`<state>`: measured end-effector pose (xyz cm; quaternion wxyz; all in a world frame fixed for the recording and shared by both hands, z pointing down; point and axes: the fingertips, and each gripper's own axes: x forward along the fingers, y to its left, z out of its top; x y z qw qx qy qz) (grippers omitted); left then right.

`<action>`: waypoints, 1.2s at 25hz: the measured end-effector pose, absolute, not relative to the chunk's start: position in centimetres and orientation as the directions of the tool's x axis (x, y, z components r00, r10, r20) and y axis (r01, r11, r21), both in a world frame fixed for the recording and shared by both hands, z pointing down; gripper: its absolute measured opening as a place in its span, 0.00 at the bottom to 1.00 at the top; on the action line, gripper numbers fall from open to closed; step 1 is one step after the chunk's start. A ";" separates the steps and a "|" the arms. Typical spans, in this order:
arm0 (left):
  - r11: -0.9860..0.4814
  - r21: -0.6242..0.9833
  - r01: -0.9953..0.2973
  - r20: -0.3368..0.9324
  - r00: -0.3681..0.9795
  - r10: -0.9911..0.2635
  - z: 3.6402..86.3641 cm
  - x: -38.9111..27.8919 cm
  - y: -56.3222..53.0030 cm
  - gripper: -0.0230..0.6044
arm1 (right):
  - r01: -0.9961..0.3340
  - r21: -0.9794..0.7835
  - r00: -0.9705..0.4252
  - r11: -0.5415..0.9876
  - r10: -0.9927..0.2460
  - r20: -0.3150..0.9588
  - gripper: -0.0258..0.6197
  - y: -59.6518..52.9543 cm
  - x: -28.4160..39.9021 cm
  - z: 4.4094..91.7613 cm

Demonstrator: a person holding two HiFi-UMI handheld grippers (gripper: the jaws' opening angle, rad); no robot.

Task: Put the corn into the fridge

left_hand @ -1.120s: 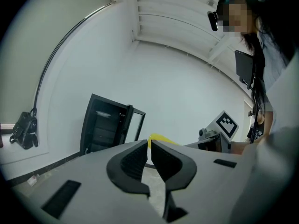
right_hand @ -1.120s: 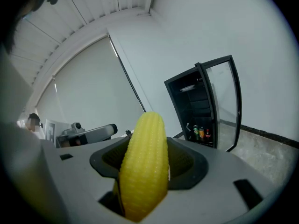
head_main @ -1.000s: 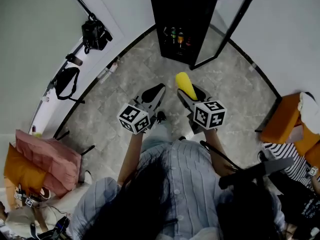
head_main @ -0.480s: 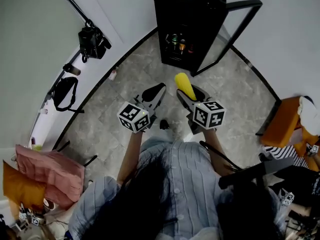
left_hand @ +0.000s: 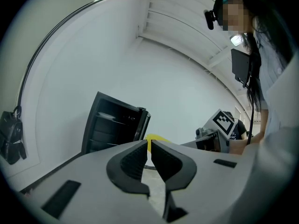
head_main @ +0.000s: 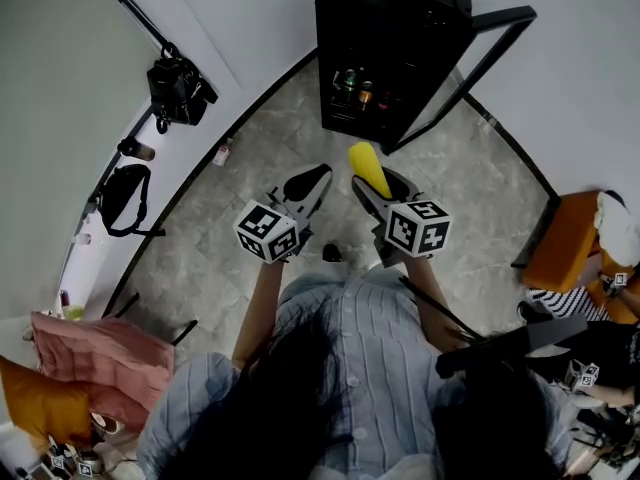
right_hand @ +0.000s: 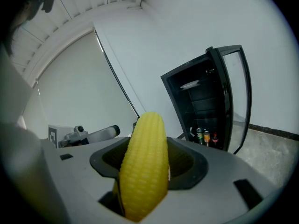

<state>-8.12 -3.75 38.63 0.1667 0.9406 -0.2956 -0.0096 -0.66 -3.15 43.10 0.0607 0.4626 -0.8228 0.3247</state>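
A yellow corn cob (head_main: pixel 369 170) (right_hand: pixel 144 164) sticks up from my right gripper (head_main: pixel 380 186) (right_hand: pixel 148 161), whose jaws are shut on it. The black fridge (head_main: pixel 385 43) (right_hand: pixel 203 104) (left_hand: pixel 112 125) stands ahead against the white wall, its glass door (head_main: pixel 470 68) (right_hand: pixel 238 97) swung open to the right. Several bottles (head_main: pixel 358 83) (right_hand: pixel 206 136) stand on its bottom shelf. My left gripper (head_main: pixel 308 184) (left_hand: pixel 149 148) is held beside the right one, jaws closed with nothing between them.
A grey stone floor (head_main: pixel 250 198) lies between me and the fridge. A camera on a tripod (head_main: pixel 178 88) and a black bag (head_main: pixel 125 196) stand at the left wall. An orange seat (head_main: pixel 565 238) is at the right, pink and orange cushions (head_main: pixel 95 353) at the lower left.
I have stepped closer to the fridge: it and the floor have shifted down in the head view. Both grippers keep their pose, the corn still held in the right one.
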 end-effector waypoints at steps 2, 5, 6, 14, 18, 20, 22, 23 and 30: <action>-0.771 0.328 -0.546 0.085 0.830 -0.552 39.1 -8.4 -4.0 0.06 | -0.805 -0.478 -0.559 0.352 -0.721 0.409 0.43 -3.3 -1.0 43.4; -0.770 0.344 -0.537 0.089 0.835 -0.543 39.6 -8.6 -4.2 0.06 | -0.810 -0.478 -0.551 0.339 -0.719 0.424 0.43 -3.4 -1.1 43.8; -0.770 0.349 -0.534 0.088 0.837 -0.541 39.7 -8.5 -4.3 0.06 | -0.812 -0.478 -0.549 0.335 -0.718 0.428 0.43 -3.5 -1.0 43.8; -0.765 0.370 -0.528 0.099 0.841 -0.532 41.0 -7.1 -5.1 0.06 | -0.815 -0.480 -0.548 0.323 -0.700 0.459 0.43 -4.4 0.2 45.2; -0.757 0.364 -0.542 0.113 0.833 -0.542 41.5 -7.0 -6.3 0.06 | -0.816 -0.478 -0.549 0.325 -0.695 0.465 0.43 -5.9 0.4 45.8; -0.755 0.357 -0.550 0.118 0.829 -0.547 41.5 -6.9 -7.3 0.06 | -0.815 -0.477 -0.552 0.330 -0.694 0.463 0.43 -7.0 0.6 45.9; -0.757 0.348 -0.554 0.123 0.827 -0.549 41.4 -6.7 -8.3 0.06 | -0.815 -0.475 -0.551 0.332 -0.698 0.457 0.43 -8.1 1.0 45.7; -0.760 0.343 -0.553 0.124 0.828 -0.546 41.3 -6.4 -8.8 0.06 | -0.815 -0.475 -0.549 0.331 -0.703 0.452 0.43 -8.7 1.3 45.7; -0.774 0.325 -0.544 0.163 0.838 -0.520 42.8 -4.3 -12.7 0.06 | -0.818 -0.494 -0.528 0.294 -0.727 0.440 0.43 -13.0 3.8 47.4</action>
